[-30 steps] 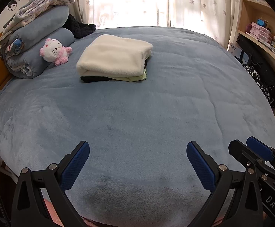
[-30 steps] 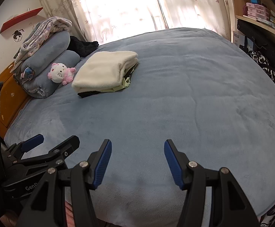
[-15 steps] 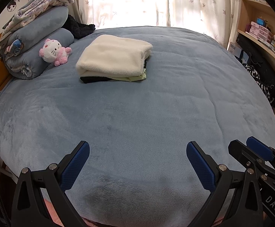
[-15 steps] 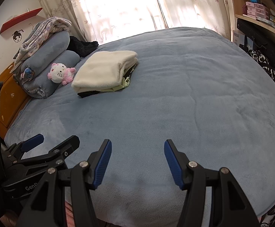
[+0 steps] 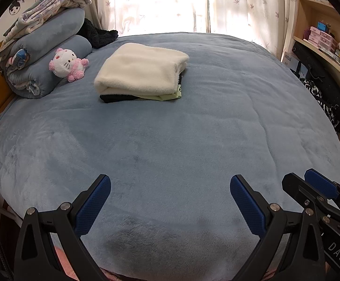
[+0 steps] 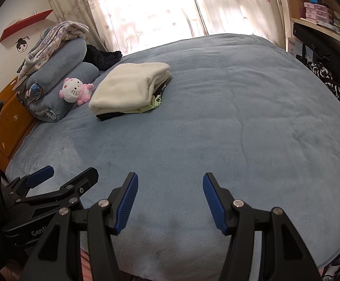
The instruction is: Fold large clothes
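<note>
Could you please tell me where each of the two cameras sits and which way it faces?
Left wrist: on the left gripper, angled down across the bed; its open jaws show, the right gripper at right.
Right wrist: on the right gripper, same heading; open jaws, left gripper at left.
Shared: folded clothes stack, plush toy.

A matt, short-piled blue-grey plush blanket [image 5: 170, 140] is seen over the bed. At upper centre, the folded cream fleece garment [image 5: 141, 69] looks thick and fuzzy. At upper left, a pink-and-white plush toy [image 5: 68, 64] appears woolly. Ribbed blue gripper pads [image 6: 126, 201] sit in matt black plastic with bright metal rivets.
</note>
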The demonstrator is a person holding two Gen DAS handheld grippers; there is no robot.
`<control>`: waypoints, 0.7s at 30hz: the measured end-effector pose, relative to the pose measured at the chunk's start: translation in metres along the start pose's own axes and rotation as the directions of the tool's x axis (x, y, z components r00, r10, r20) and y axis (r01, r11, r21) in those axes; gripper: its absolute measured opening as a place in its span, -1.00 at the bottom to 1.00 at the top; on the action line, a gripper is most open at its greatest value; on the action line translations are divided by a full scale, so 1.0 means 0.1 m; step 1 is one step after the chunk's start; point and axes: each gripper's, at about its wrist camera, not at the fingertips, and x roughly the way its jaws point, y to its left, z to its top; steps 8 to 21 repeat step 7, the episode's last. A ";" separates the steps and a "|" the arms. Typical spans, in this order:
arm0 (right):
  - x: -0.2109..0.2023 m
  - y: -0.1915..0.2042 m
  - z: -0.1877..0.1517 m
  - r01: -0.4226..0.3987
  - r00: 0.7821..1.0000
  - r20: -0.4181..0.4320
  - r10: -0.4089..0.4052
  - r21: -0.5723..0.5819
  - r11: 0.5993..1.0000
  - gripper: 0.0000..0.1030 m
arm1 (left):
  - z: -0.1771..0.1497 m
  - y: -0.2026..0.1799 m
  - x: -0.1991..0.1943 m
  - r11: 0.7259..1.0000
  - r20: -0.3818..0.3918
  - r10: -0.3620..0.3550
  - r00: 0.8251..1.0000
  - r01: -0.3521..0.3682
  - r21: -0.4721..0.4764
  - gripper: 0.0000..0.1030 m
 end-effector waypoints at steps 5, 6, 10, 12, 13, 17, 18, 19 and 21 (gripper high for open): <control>0.00 0.00 0.00 0.000 1.000 -0.001 0.000 0.002 1.000 0.12 | 0.00 0.01 0.00 1.000 -0.004 0.001 1.000 -0.001 0.001 0.95; 0.01 0.01 -0.01 0.000 1.000 -0.002 0.000 0.004 1.000 0.12 | 0.00 0.02 0.00 1.000 -0.005 0.001 1.000 -0.001 0.001 0.95; 0.01 0.00 -0.01 0.000 1.000 -0.003 0.000 0.004 1.000 0.12 | -0.01 0.02 0.00 1.000 -0.007 0.000 1.000 0.000 0.001 0.95; 0.01 0.00 -0.01 0.000 1.000 -0.003 0.000 0.004 1.000 0.12 | -0.01 0.02 0.00 1.000 -0.007 0.000 1.000 0.000 0.001 0.95; 0.01 0.00 -0.01 0.000 1.000 -0.003 0.000 0.004 1.000 0.12 | -0.01 0.02 0.00 1.000 -0.007 0.000 1.000 0.000 0.001 0.95; 0.01 0.00 -0.01 0.000 1.000 -0.003 0.000 0.004 1.000 0.12 | -0.01 0.02 0.00 1.000 -0.007 0.000 1.000 0.000 0.001 0.95; 0.01 0.00 -0.01 0.000 1.000 -0.003 0.000 0.004 1.000 0.12 | -0.01 0.02 0.00 1.000 -0.007 0.000 1.000 0.000 0.001 0.95; 0.01 0.00 -0.01 0.000 1.000 -0.003 0.000 0.004 1.000 0.12 | -0.01 0.02 0.00 1.000 -0.007 0.000 1.000 0.000 0.001 0.95; 0.01 0.00 -0.01 0.000 1.000 -0.003 0.000 0.004 1.000 0.12 | -0.01 0.02 0.00 1.000 -0.007 0.000 1.000 0.000 0.001 0.95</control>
